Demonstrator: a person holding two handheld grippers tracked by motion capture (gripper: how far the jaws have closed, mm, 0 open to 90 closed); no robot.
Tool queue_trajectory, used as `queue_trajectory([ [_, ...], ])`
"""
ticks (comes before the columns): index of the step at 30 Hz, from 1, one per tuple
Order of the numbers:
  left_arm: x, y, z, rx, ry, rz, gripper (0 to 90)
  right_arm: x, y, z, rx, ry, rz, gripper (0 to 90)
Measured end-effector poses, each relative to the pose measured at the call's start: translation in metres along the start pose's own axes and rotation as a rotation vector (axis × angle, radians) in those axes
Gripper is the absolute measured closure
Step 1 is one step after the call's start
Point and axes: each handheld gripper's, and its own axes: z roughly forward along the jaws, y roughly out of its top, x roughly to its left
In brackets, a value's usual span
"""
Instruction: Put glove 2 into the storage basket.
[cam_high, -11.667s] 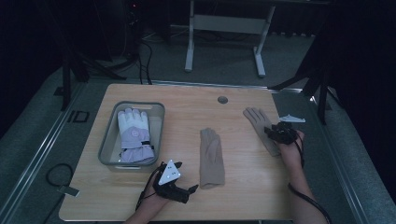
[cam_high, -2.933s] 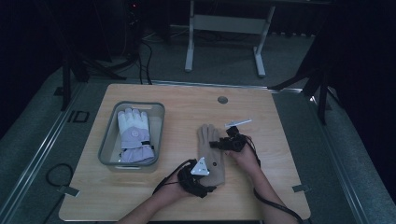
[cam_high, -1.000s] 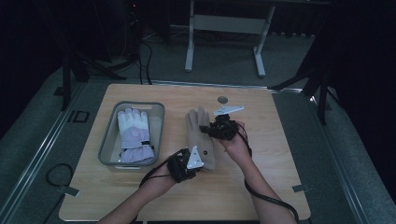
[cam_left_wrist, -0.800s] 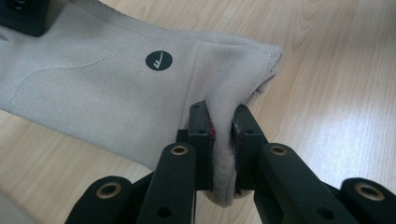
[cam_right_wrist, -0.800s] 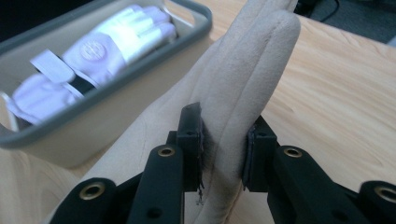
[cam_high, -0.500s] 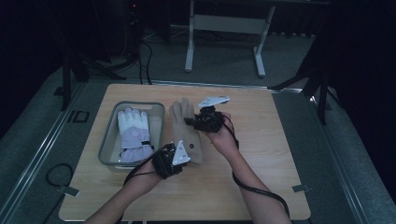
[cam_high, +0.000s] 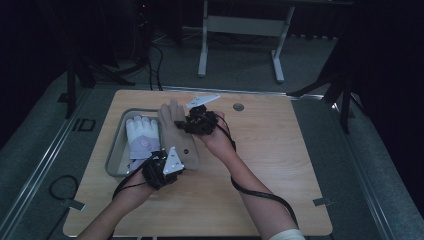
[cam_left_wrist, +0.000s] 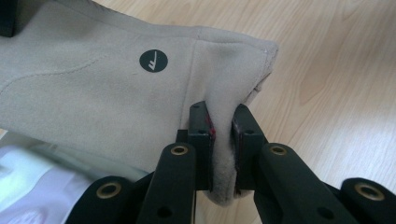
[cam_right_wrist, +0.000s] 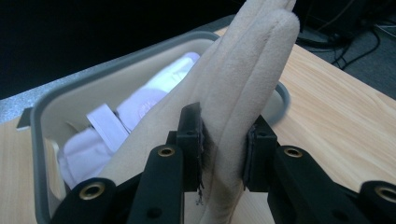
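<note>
I have the wooden table (cam_high: 280, 165) under me, and on its left side sits the grey tray (cam_high: 116, 150) with a white and lilac glove (cam_high: 142, 140) already lying in it. The beige glove (cam_high: 176, 134) hangs stretched between my two grippers, off the table, with its fingers over the tray's near rim and its cuff end just beside the tray.

My right gripper (cam_right_wrist: 223, 140) is clamped on the glove's fingers, pads pressed into the thick fabric from both sides, with the tray and the white glove just beyond. My left gripper (cam_left_wrist: 223, 135) is pinched tight on a fold at the cuff (cam_left_wrist: 233, 70), jaws almost meeting through the fabric, close to the small round dark logo (cam_left_wrist: 153, 61).

I judge this as the carry step: the beige glove is lifted and partly over the tray, not yet laid down. Next I need to bring both grippers further across, so that the whole glove clears the rim, lower it onto the white glove and only then let both jaws go.
</note>
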Motion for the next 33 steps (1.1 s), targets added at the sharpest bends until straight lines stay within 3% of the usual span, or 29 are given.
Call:
queue_trajectory([
  [18, 0.03, -0.049, -0.034, 0.055, 0.072, -0.094, 81.4, 0.03, 0.032, 0.068, 0.025, 0.079, -0.03, 72.7],
  [24, 0.036, -0.059, -0.044, 0.09, 0.091, -0.1, 81.4, 0.038, 0.035, 0.089, 0.026, 0.101, -0.026, 72.6],
  [33, 0.043, -0.069, -0.039, 0.106, 0.11, -0.134, 81.4, 0.038, 0.035, 0.113, 0.042, 0.105, -0.012, 72.5],
])
